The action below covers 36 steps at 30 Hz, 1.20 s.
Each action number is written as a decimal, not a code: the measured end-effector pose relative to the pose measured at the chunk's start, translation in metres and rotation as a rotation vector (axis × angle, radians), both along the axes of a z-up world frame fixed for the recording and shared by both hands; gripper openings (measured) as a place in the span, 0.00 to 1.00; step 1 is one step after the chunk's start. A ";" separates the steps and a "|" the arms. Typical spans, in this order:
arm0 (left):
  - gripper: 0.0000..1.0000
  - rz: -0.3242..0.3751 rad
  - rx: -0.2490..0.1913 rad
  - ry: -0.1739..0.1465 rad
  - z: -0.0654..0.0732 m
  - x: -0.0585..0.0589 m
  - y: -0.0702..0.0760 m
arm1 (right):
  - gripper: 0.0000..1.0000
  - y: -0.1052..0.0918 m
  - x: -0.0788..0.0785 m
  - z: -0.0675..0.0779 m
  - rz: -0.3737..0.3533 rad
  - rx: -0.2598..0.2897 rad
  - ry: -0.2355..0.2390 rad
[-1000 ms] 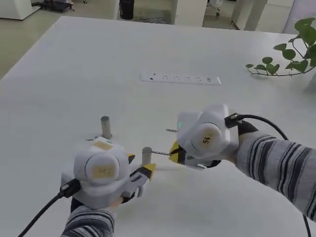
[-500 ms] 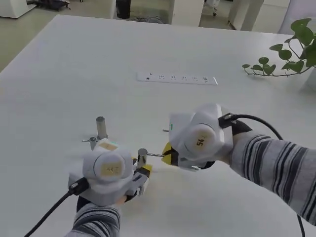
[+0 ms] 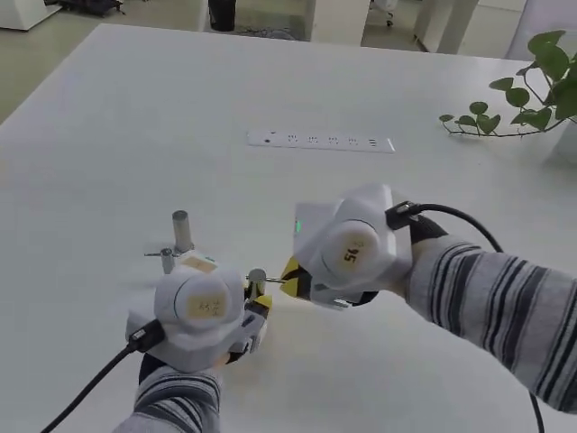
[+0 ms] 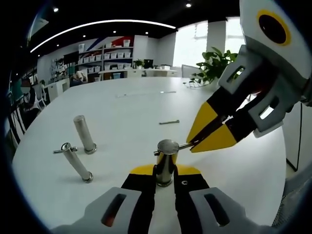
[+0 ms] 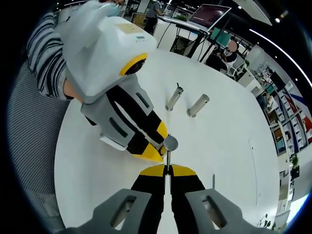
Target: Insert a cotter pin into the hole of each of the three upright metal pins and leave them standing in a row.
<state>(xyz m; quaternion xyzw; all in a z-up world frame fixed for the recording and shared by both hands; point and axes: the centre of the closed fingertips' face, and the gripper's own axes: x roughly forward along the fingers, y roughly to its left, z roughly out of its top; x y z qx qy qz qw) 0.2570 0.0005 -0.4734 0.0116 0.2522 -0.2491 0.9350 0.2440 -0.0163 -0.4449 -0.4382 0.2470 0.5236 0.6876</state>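
Left gripper point(image 4: 165, 171) is clamping the metal pin point(image 4: 166, 155) low on its shank, keeping it upright on the table point(image 3: 135, 117). Right gripper point(image 5: 167, 171) is pinching the cotter pin point(image 5: 167, 158) near its tail, with the tip meeting the metal pin just under the head, at the cross-hole (can't tell if it's actually entering).

Handling, as I'm reading it: the metal pin is looking stiff, smooth and tall on a small foot, so the low grip is bracing it against the side push. The cotter pin is looking thin and light, likely swivelling or bending if pushed off-axis; gripping closer behind the tip is looking safer.

Finished pin point(image 4: 75, 162) and bare pin point(image 4: 84, 133) are standing nearby to the left. Spare cotter pin point(image 4: 169, 122) is lying further out.
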 end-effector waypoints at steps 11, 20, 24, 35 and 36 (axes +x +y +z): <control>0.10 0.026 -0.004 0.009 -0.001 0.001 0.000 | 0.00 0.010 0.003 -0.002 0.013 0.021 -0.013; 0.10 0.037 -0.003 0.010 -0.002 0.002 0.000 | 0.01 0.013 0.005 0.000 0.009 0.046 -0.017; 0.10 0.042 -0.001 0.006 -0.002 0.002 0.000 | 0.05 0.011 0.005 0.007 -0.009 0.072 -0.006; 0.10 0.050 -0.002 0.005 -0.001 0.002 0.000 | 0.00 0.003 0.002 0.006 -0.057 0.092 0.019; 0.10 0.050 -0.002 0.006 -0.002 0.002 0.000 | 0.00 0.002 0.002 0.005 -0.064 0.092 0.024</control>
